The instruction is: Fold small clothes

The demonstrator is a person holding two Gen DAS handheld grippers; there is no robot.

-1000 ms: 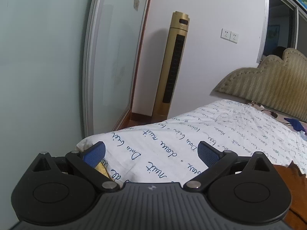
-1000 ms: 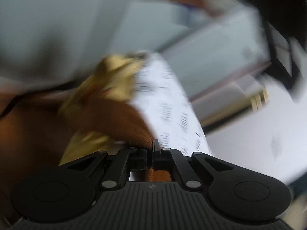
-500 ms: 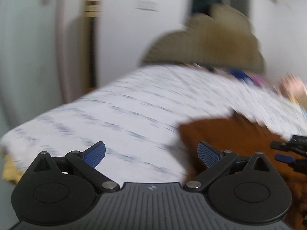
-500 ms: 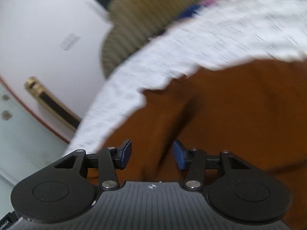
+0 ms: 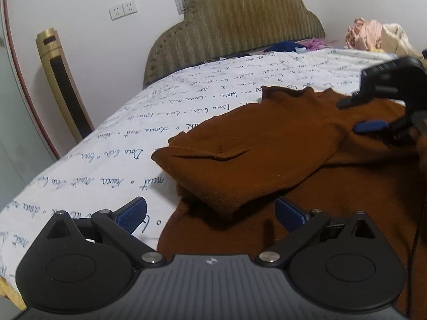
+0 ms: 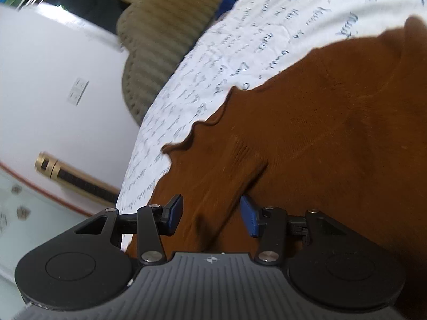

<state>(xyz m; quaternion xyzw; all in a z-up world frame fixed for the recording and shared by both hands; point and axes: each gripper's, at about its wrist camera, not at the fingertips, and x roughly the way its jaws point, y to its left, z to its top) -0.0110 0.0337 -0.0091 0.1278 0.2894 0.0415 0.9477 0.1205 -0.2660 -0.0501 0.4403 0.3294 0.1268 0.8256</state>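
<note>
A brown garment (image 5: 267, 146) lies on the bed's white sheet (image 5: 160, 122), with a sleeve or side flap folded over its body. My left gripper (image 5: 210, 208) stands wide open just above the garment's near left edge, and nothing is gripped. At the right of the left wrist view my right gripper (image 5: 357, 114) hovers over the garment. In the right wrist view the right gripper (image 6: 210, 205) is open. The brown garment (image 6: 320, 133) spreads under it, and a fold of it runs between the fingers without being pressed.
A padded olive headboard (image 5: 234, 26) closes the far end of the bed. A gold tower fan (image 5: 64, 90) stands by the wall at the left. Loose clothes (image 5: 373, 34) are piled at the far right, and a dark blue cloth (image 5: 283, 46) lies by the headboard.
My right gripper was shut on brown fabric and has opened, leaving the garment on the bed. The left gripper swung from facing the fan and wall, and down toward the garment, staying open.
</note>
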